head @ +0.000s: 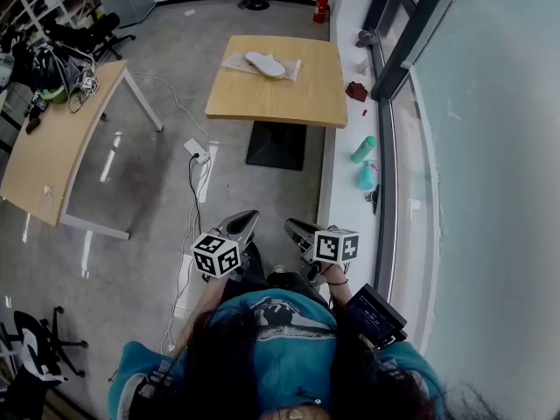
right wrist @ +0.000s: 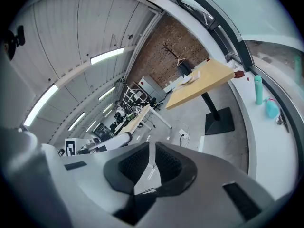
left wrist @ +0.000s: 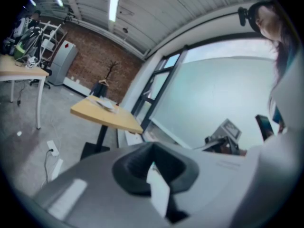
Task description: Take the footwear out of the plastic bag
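We hold left gripper (head: 243,223) and right gripper (head: 294,228) shut and empty, well short of the table (head: 280,99). Upper centre, the shoe (head: 265,64) is on or in the bag (head: 234,61); can't tell.

Ahead of my left claw (head: 249,217) and right claw (head: 290,227) the floor (head: 262,191) is open all the way to the table (head: 289,99). Only a plug block (head: 196,150) and its cable (head: 192,195) lie low, left of my line. The tabletop's near half and right side are bare. The shoe (head: 265,64) in its bag (head: 234,62) sits at the far left. The black base (head: 276,145) blocks any low pass under the top. The desk (head: 52,147) stands well apart on my left. Just beside my right, the ledge (head: 348,213) carries a bottle (head: 363,149), with glass (head: 490,191) behind it.
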The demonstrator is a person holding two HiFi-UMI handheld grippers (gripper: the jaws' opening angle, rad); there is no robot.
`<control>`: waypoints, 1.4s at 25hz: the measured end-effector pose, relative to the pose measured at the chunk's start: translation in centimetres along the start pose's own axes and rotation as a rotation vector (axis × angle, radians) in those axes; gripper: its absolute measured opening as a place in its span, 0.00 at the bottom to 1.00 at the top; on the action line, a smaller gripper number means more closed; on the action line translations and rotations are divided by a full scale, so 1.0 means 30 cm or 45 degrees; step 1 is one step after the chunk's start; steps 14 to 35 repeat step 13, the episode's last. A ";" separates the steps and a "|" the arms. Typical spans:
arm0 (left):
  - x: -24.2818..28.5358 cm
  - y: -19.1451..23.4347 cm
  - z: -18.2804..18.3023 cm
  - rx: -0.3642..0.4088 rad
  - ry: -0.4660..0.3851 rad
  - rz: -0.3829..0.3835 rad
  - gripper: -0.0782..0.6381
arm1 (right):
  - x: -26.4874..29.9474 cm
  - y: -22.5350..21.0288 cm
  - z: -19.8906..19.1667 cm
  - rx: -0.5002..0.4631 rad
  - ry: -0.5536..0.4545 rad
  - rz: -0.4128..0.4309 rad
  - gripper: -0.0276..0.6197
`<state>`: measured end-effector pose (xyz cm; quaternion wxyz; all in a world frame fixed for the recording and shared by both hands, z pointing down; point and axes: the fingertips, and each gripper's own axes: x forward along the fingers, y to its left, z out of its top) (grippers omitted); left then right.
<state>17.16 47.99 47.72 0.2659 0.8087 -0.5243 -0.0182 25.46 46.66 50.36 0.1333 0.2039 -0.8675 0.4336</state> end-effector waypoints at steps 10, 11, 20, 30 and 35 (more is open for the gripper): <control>-0.043 0.005 -0.022 -0.015 -0.027 0.015 0.11 | 0.011 0.042 -0.033 -0.051 0.036 0.014 0.12; -0.042 0.007 -0.025 -0.015 -0.028 0.015 0.11 | 0.014 0.042 -0.033 -0.052 0.037 0.016 0.12; -0.042 0.014 -0.030 -0.014 -0.029 0.015 0.11 | 0.021 0.042 -0.031 -0.054 0.039 0.021 0.12; -0.042 0.014 -0.030 -0.014 -0.029 0.015 0.11 | 0.021 0.042 -0.031 -0.054 0.039 0.021 0.12; -0.042 0.014 -0.030 -0.014 -0.029 0.015 0.11 | 0.021 0.042 -0.031 -0.054 0.039 0.021 0.12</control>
